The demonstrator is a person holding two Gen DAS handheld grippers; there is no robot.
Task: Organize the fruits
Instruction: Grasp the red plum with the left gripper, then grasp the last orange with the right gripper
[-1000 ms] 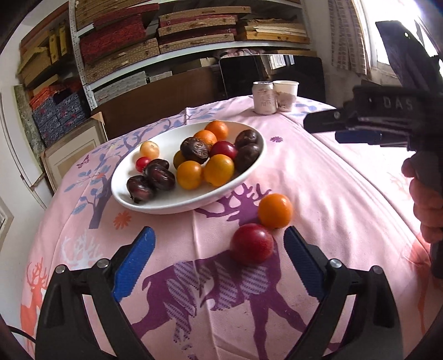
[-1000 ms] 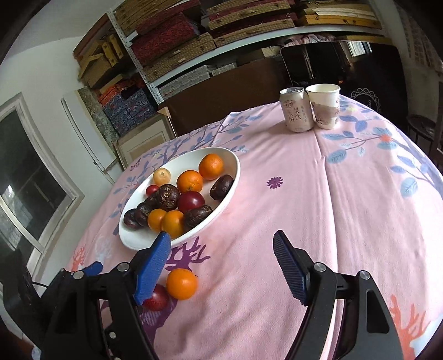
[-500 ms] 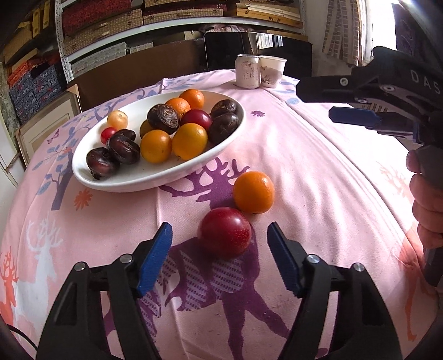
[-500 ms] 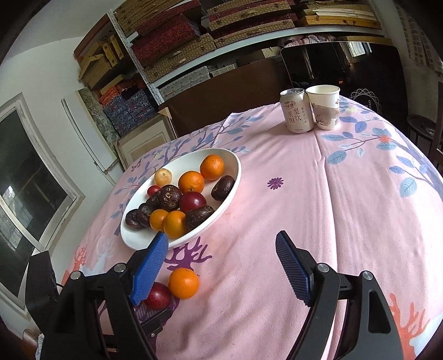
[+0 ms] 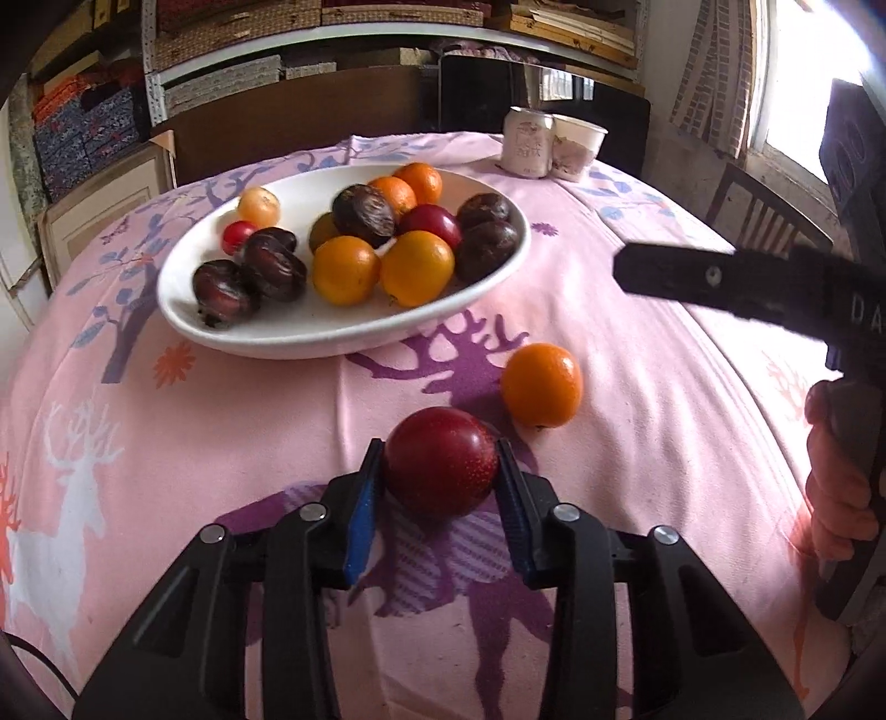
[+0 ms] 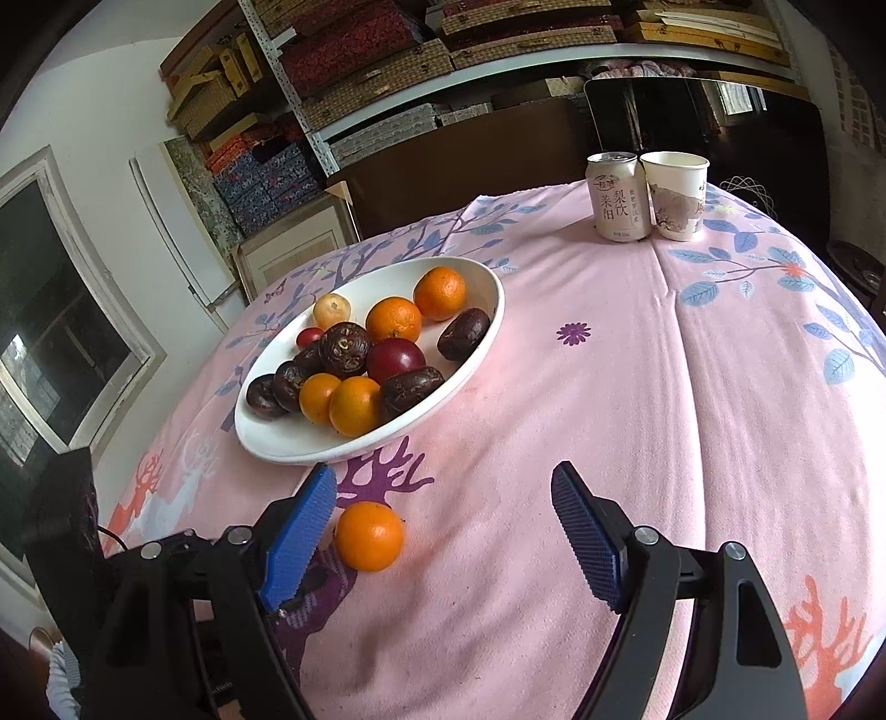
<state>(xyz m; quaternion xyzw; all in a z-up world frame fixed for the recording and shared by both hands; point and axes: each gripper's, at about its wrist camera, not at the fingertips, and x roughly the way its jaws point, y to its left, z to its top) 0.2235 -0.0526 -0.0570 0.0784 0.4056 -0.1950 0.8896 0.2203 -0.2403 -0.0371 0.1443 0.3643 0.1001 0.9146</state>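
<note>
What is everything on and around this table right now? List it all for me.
bowl: one, white, oval, on the tablecloth.
oranges in the bowl: four, orange; a paler one at the far rim.
dark fruits: five, brown-purple, in the bowl.
red fruits in the bowl: two, one large, one small.
loose orange: one, on the cloth beside the bowl.
red plum: one, between the left pads.
can: one, pale, far edge.
paper cup: one, white, beside the can.
tablecloth: pink, printed.
shelves: stacked boxes behind.
left gripper: closed on the plum.
right gripper: open, empty.
hand: holding the right gripper.
</note>
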